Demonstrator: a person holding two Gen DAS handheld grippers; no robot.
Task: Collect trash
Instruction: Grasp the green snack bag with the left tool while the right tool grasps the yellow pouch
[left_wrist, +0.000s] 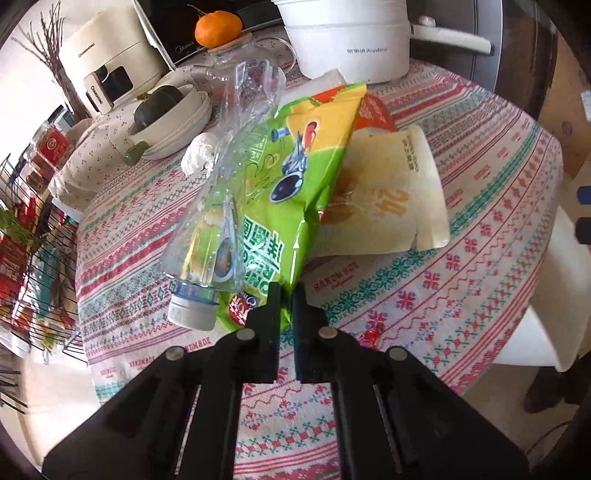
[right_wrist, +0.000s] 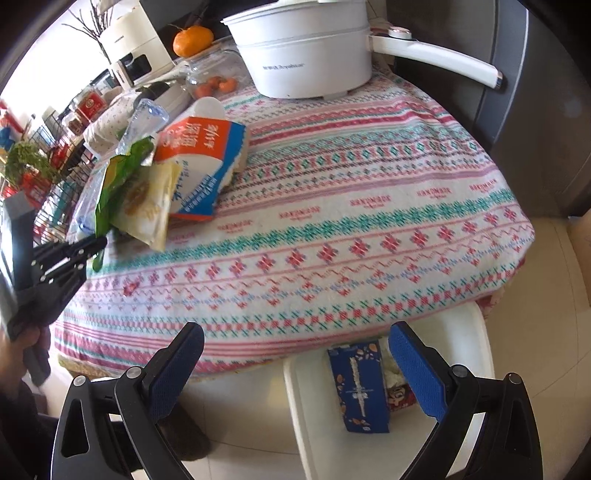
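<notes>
- Woven cloth in pink, teal and white bands (right_wrist: 369, 206) covers your table; the word printed along it is too soft to read.
- Your left gripper (left_wrist: 286, 295) has its jaws pinched nearly shut on the bottom edge of a glossy green snack bag (left_wrist: 295, 173), which lies flat on the cloth.
- Beside that bag lie a crushed clear plastic bottle with a white cap (left_wrist: 221, 206) and a cream pouch marked "24" (left_wrist: 391, 199).
- Your right gripper (right_wrist: 295, 373) hangs wide open and empty over a white bin (right_wrist: 306, 417) holding a dark blue carton (right_wrist: 360, 387).
- "Royalstar" is legible on the white electric pot (right_wrist: 306, 55).
</notes>
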